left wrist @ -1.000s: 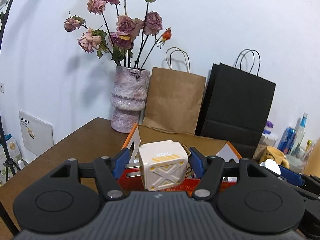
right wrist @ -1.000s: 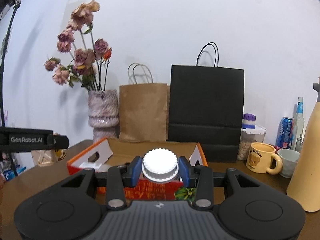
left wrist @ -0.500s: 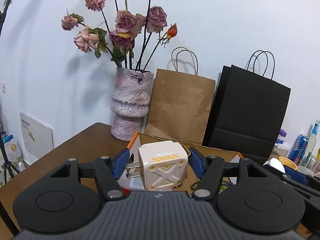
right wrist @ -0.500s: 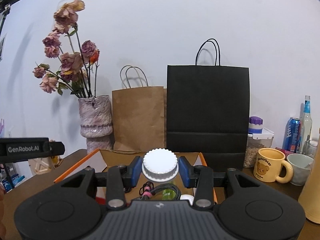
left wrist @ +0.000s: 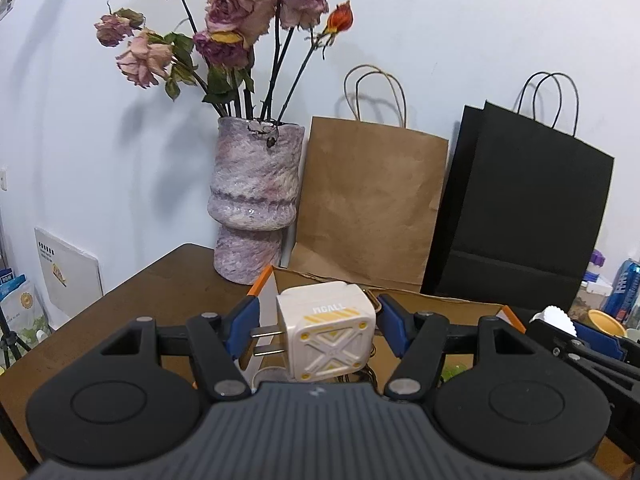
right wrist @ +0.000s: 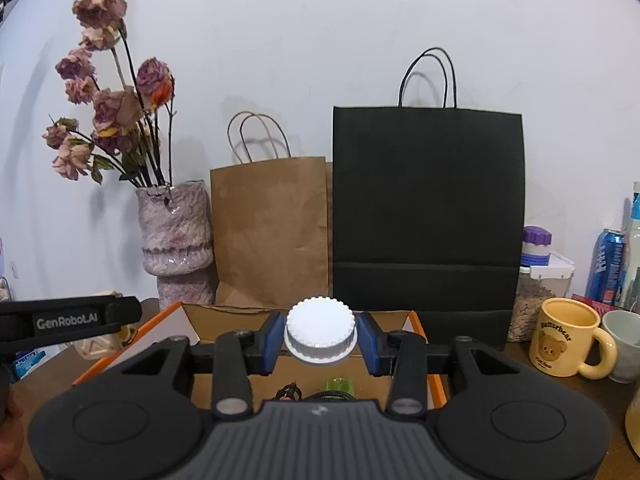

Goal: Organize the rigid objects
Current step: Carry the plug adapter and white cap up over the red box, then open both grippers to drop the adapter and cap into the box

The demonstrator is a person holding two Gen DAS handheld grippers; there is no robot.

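My left gripper (left wrist: 316,330) is shut on a white cube charger (left wrist: 326,338) with yellow marks; its two prongs point left. It hangs over the left part of an open cardboard box (left wrist: 436,302) with orange edges. My right gripper (right wrist: 320,338) is shut on a white ribbed round cap (right wrist: 320,332) above the same box (right wrist: 240,314). Inside the box I see a green item (right wrist: 338,384) and dark cords. The right gripper also shows at the right of the left wrist view (left wrist: 576,336).
A purple vase (left wrist: 254,200) of dried roses, a brown paper bag (left wrist: 370,208) and a black paper bag (right wrist: 426,208) stand behind the box on the brown table (left wrist: 160,280). A yellow bear mug (right wrist: 568,338), a white cup, a jar and cans stand at the right.
Both grippers have moved forward and up over the box with their objects still held. The box's front wall has dropped out of sight and its inside now shows.
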